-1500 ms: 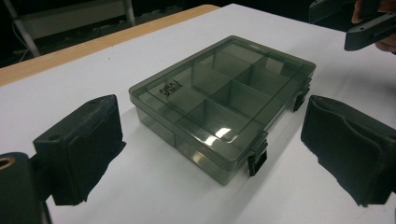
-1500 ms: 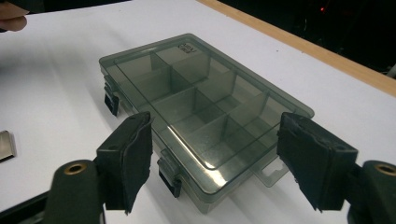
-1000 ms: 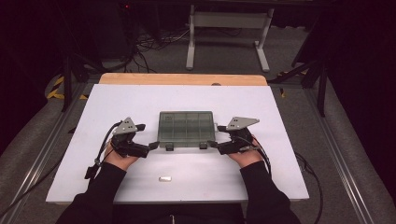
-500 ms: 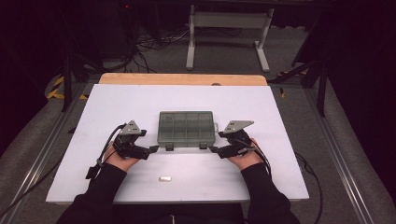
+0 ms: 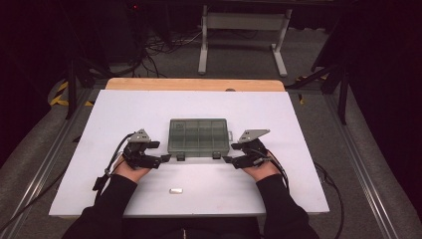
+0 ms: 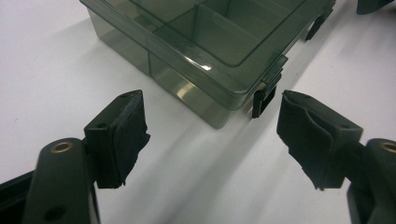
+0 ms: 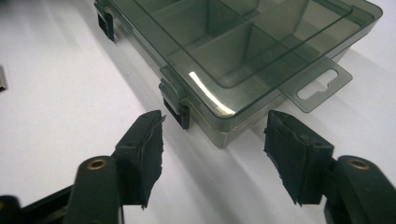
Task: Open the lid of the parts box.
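A smoky clear compartment box (image 5: 199,137) lies shut in the middle of the white table, with two dark latches along its near edge. My left gripper (image 5: 165,159) stands open just off the box's near left corner, its jaws flanking the left latch (image 6: 263,99) without touching. My right gripper (image 5: 228,160) is open at the near right corner, close to the right latch (image 7: 176,109). The box (image 6: 210,42) has several empty divided cells under its lid, and a hang tab (image 7: 320,86) sticks out from its right end.
A small silvery piece (image 5: 175,190) lies on the white table (image 5: 298,129) near the front edge, between the forearms. A wooden strip (image 5: 194,84) runs along the far edge. Cables and a stand sit on the floor beyond.
Both grippers have slid toward me and inward, from beside the box's ends down to its near corners by the latches. The box has not moved.
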Demonstrator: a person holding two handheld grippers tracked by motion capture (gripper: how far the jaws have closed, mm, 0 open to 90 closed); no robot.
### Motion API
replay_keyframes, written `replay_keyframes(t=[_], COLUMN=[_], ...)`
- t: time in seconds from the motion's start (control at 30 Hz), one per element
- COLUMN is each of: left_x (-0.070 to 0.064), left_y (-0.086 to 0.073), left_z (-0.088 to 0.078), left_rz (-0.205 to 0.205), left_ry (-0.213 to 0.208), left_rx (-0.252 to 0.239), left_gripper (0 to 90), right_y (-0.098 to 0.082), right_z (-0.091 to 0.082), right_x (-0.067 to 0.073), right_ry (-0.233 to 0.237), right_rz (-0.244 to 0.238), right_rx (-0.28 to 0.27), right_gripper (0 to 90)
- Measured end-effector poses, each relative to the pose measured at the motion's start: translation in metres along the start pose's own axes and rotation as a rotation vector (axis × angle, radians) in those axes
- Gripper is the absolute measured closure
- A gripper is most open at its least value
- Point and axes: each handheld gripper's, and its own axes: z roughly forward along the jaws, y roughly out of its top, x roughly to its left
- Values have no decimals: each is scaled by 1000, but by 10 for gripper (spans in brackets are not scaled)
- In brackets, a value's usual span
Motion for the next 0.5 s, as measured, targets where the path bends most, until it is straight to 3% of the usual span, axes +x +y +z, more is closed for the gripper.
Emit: replay_keyframes(t=[0.5], left_x=[-3], left_y=[-1], left_z=[5], left_rz=[26], left_ry=[4], left_rx=[-3], left_gripper=[453], right_y=[-4], right_z=[4], right_x=[-5], right_ry=[-13], right_rz=[27], right_rx=[-3], right_gripper=[571])
